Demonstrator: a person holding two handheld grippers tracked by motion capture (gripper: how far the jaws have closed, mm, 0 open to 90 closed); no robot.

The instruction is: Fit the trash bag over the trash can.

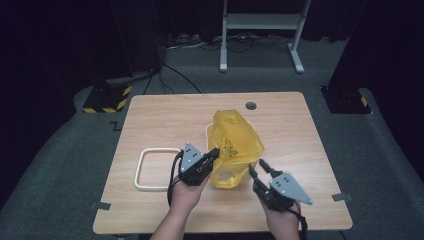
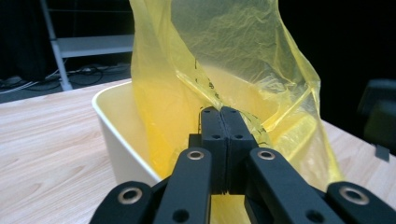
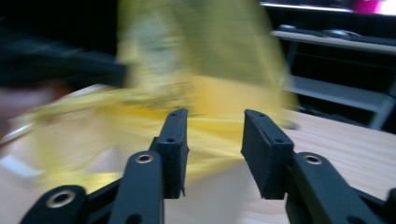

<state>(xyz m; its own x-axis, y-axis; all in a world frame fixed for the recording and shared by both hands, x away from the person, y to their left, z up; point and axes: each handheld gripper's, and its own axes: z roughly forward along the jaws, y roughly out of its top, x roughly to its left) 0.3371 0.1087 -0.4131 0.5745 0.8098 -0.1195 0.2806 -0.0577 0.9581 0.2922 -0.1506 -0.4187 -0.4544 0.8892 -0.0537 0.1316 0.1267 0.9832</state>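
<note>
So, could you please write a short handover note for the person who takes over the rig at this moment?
Left tool: shut on the yellow bag, pinching its film at the near side.
Right tool: open, nothing between the jaws, aimed at the bag but apart from it.
The bag sits in the cream bin at the middle of the table, standing high above the rim. The white rectangular frame lies to the left.
Done: one edge of the bag gripped.
Left, probably: grip the other side with the right tool and fit the bag over the bin's rim.

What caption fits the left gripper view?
Left gripper shut on the yellow bag lining the cream bin.
</note>
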